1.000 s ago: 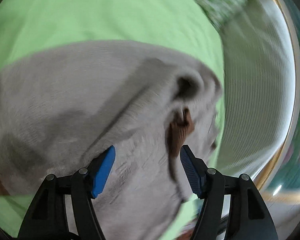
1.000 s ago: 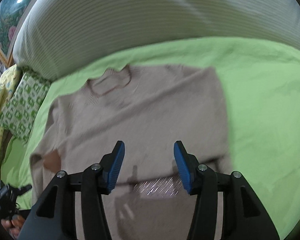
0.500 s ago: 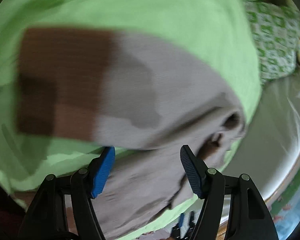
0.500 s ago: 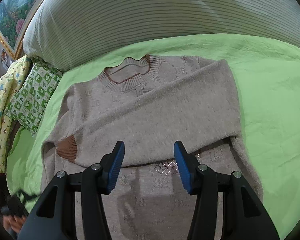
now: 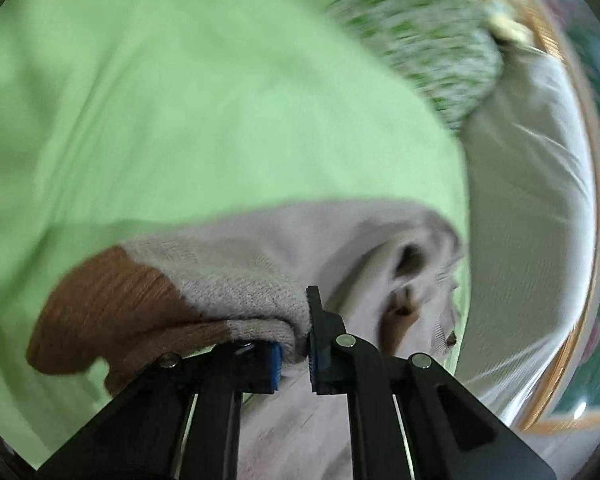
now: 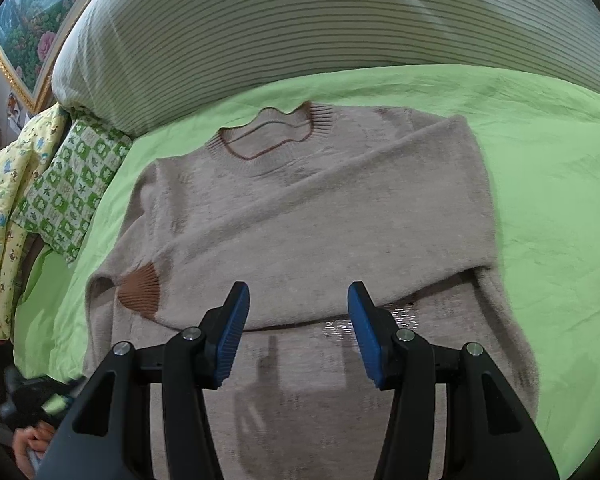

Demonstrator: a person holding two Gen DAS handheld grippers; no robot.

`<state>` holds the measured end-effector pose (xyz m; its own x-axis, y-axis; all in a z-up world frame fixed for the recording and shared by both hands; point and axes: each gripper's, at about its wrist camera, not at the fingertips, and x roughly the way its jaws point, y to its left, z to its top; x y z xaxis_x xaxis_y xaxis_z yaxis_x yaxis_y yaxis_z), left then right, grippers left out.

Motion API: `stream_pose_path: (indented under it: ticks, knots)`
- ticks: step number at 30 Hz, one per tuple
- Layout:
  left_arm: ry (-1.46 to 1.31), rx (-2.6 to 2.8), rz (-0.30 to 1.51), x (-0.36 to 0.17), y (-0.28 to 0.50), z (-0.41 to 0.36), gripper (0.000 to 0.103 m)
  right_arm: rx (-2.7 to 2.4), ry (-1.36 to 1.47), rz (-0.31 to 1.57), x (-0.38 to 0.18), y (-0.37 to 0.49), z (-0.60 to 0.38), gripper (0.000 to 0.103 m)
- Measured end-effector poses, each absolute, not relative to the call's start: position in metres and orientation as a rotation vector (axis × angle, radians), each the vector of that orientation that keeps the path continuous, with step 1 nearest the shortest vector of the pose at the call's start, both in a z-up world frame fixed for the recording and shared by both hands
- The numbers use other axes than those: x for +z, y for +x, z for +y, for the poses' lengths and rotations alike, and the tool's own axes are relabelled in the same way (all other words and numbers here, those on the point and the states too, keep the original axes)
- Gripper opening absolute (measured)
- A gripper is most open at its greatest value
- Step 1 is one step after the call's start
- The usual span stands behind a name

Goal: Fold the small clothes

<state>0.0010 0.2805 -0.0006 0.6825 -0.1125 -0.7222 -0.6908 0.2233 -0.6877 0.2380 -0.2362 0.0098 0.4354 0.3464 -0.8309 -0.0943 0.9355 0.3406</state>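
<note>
Knitwear is bunching between the left gripper [image 5: 296, 344], whose jaws are pinching tight on a sleeve [image 5: 236, 280] near its brown ribbed cuff [image 5: 112, 312]. The sweater [image 6: 312, 216], beige and fuzzy with a brown-edged ribbed collar [image 6: 276, 136], is lying flat on the green sheet [image 6: 540, 168], one sleeve folded across the chest. The right gripper [image 6: 298, 332] is hovering over the lower body, jaws standing about half open and holding nothing. A striped pillow [image 6: 300, 20] and patterned cloths [image 6: 68, 184] are sitting beyond.
</note>
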Motion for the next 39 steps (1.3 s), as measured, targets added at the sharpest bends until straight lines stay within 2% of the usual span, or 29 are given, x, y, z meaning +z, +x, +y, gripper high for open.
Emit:
stream_pose_path:
  ticks: [5, 9, 12, 14, 16, 20, 29, 31, 35, 39]
  knots:
    - [-1.048, 0.254, 0.598, 0.097, 0.068, 0.265, 0.007, 0.213, 0.327, 1.097, 0.0, 0.237, -0.267, 0.053]
    - [-0.837, -0.047, 0.53, 0.171, 0.156, 0.191, 0.007, 0.186, 0.372, 1.084, 0.001, 0.234, -0.29, 0.053]
    - [-0.69, -0.25, 0.614, 0.184, 0.217, 0.112, 0.009, 0.139, 0.409, 1.066, 0.001, 0.236, -0.313, 0.053]
    - [-0.547, -0.341, 0.733, 0.17, 0.252, 0.051, 0.013, 0.112, 0.43, 1.062, -0.001, 0.237, -0.325, 0.053]
    - [-0.441, -0.391, 0.882, 0.137, 0.273, 0.001, 0.025, 0.08, 0.445, 1.061, -0.003, 0.239, -0.339, 0.053]
    - [-0.319, -0.37, 1.035, 0.08, 0.275, -0.021, 0.031, 0.058, 0.448, 1.064, -0.006, 0.246, -0.353, 0.053]
    - [-0.267, -0.011, 1.068, 0.041, 0.209, 0.12, 0.043, 0.145, 0.467, 1.067, -0.016, 0.28, -0.334, 0.053]
    - [-0.271, 0.04, 1.09, 0.034, 0.209, 0.151, 0.053, 0.139, 0.454, 1.077, -0.021, 0.288, -0.326, 0.053]
    - [-0.216, 0.079, 1.16, 0.009, 0.218, 0.18, 0.053, 0.101, 0.492, 1.099, -0.033, 0.294, -0.322, 0.053]
    - [-0.135, 0.082, 1.151, -0.003, 0.237, 0.171, 0.053, 0.087, 0.488, 1.127, -0.041, 0.296, -0.317, 0.053]
